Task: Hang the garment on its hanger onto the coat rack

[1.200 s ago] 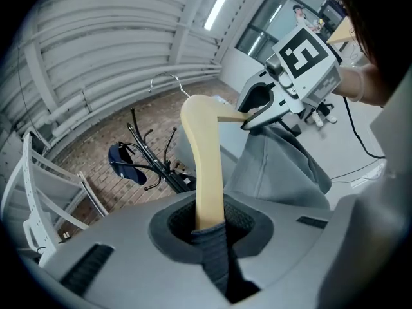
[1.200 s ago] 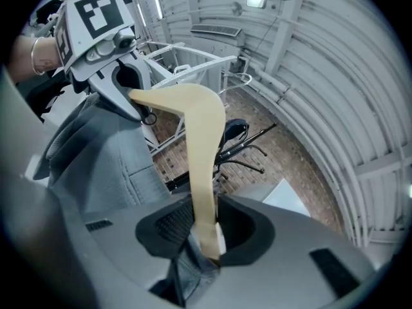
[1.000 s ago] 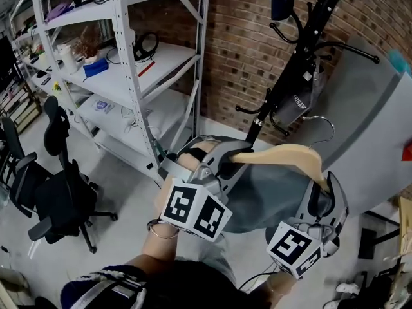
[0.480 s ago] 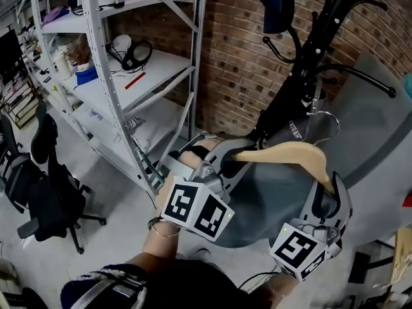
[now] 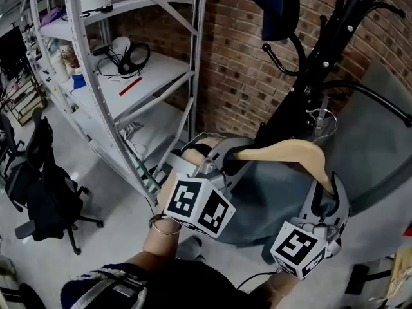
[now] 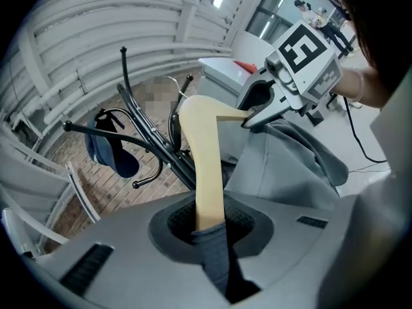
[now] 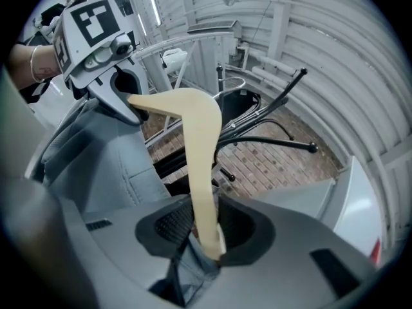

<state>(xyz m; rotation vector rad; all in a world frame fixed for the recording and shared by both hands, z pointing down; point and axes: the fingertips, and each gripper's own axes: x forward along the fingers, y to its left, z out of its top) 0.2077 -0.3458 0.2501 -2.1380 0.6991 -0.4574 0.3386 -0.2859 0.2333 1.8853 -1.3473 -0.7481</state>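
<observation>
A pale wooden hanger (image 5: 290, 150) carries a grey garment (image 5: 270, 198), and I hold it in the air by both ends. My left gripper (image 5: 222, 163) is shut on its left arm, with a fold of grey cloth in the jaws (image 6: 209, 227). At the right arm sits my right gripper (image 5: 325, 195); its jaws are opening, with the wood and cloth still between them (image 7: 206, 237). The hanger's metal hook (image 5: 325, 118) stands close beside the black coat rack (image 5: 309, 76), under its curved arms. A dark blue item (image 5: 277, 5) hangs high on the rack.
White metal shelving (image 5: 129, 76) stands to the left, against a brick wall (image 5: 232, 56). A black office chair (image 5: 45, 192) is on the floor at far left. A large grey panel (image 5: 380, 147) leans behind the rack on the right.
Both grippers and the hanger have come closer to the coat rack. The metal hook now sits just under the rack's arms. The left gripper's hold is unchanged.
</observation>
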